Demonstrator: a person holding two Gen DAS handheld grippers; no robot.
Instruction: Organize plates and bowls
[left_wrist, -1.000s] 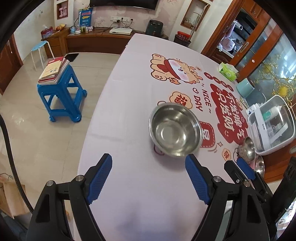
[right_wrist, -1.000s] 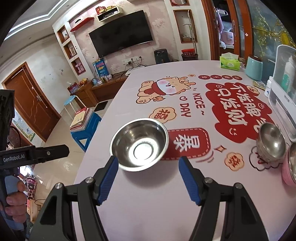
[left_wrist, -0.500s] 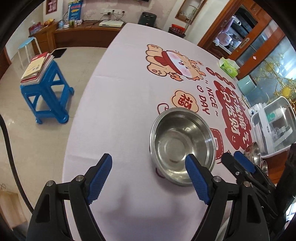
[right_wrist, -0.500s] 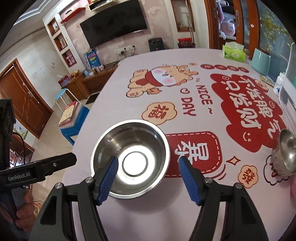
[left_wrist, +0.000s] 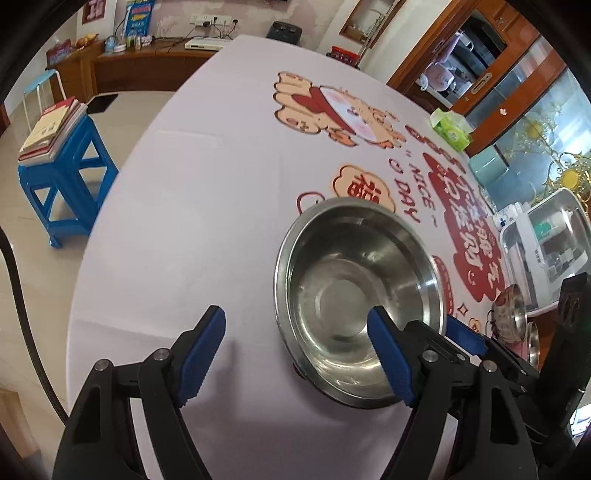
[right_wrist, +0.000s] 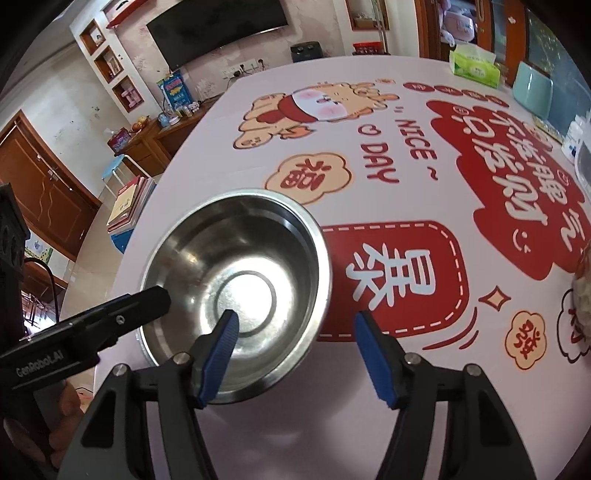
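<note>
Astride both hand-held grippers' jaws, bowl (left_wrist: 360, 295)

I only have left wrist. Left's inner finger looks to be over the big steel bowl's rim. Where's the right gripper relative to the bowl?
Observer: Right wrist view shows the right gripper straddling the rim of the steel bowl on the opposite side: one pad inside the bowl, the other outside over the tablecloth. Jaws are closing, pads not yet pressing.
Operator: Anything inside the bowl?
Observer: No. Its bottom reads as a bright bare disc from that side.
Operator: Is my left gripper visible there?
Observer: Yes, one black finger reaches over the bowl's left rim.
</note>
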